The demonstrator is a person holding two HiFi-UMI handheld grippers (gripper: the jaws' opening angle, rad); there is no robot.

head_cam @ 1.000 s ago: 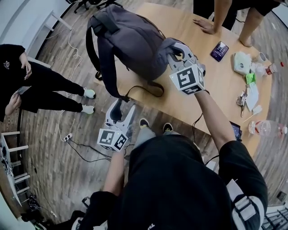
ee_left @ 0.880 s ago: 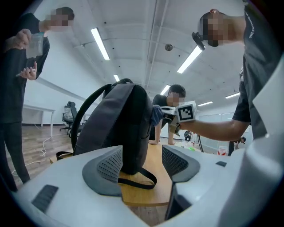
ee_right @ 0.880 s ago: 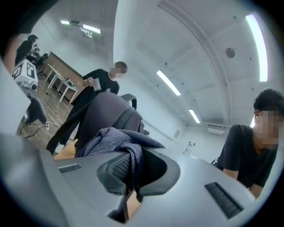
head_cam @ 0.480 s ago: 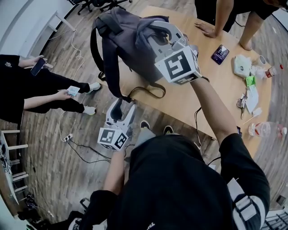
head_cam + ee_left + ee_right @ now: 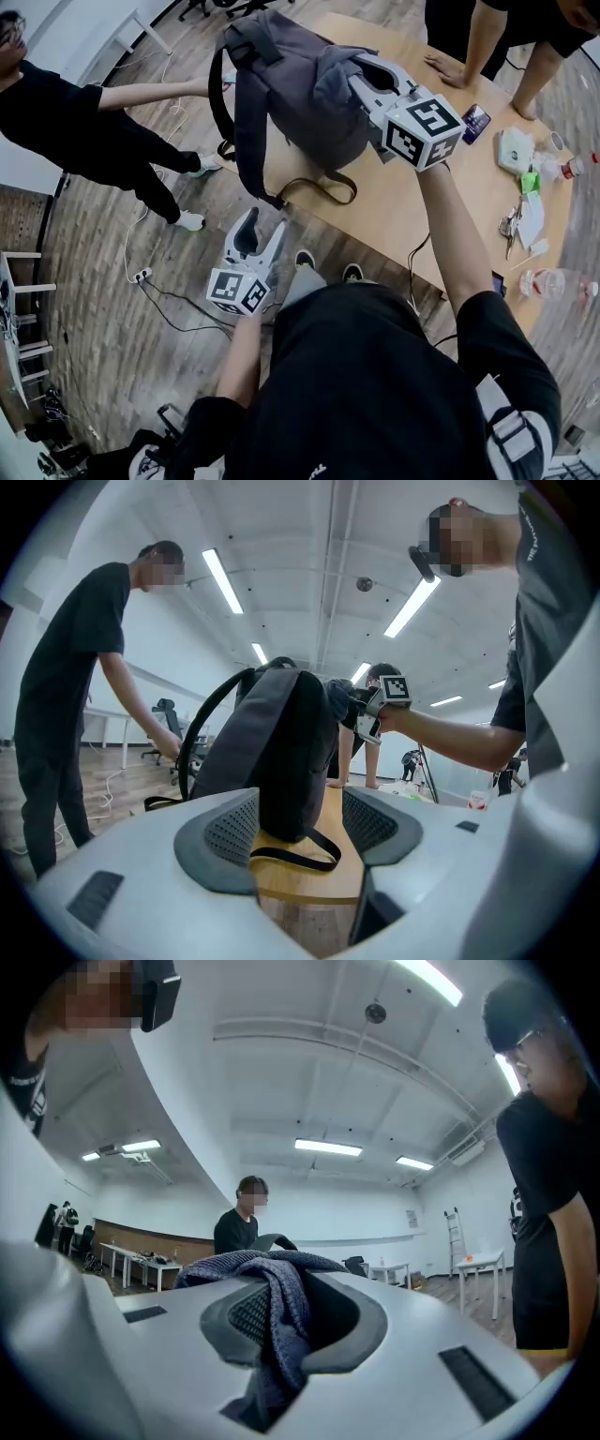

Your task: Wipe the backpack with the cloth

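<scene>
A grey backpack (image 5: 281,103) stands upright at the near left corner of the wooden table (image 5: 403,211). My right gripper (image 5: 361,82) is shut on a blue-grey knitted cloth (image 5: 337,75) and holds it against the backpack's upper right side. In the right gripper view the cloth (image 5: 277,1321) hangs bunched between the pads. My left gripper (image 5: 258,239) stands open over the floor, just short of the table edge, and points at the backpack. In the left gripper view the backpack (image 5: 272,752) and its strap loop (image 5: 295,855) show beyond the open, empty left gripper (image 5: 298,822).
A person in black (image 5: 84,122) at the left reaches a hand to the backpack's far side. Another person (image 5: 459,56) leans on the table's far edge. A phone (image 5: 473,119), bottles and small items (image 5: 530,178) lie at the right. A cable (image 5: 155,281) runs on the floor.
My right gripper has risen with the cloth from the backpack's lower right side to its upper part and rolled. The person at the left has stood up and reached toward the backpack.
</scene>
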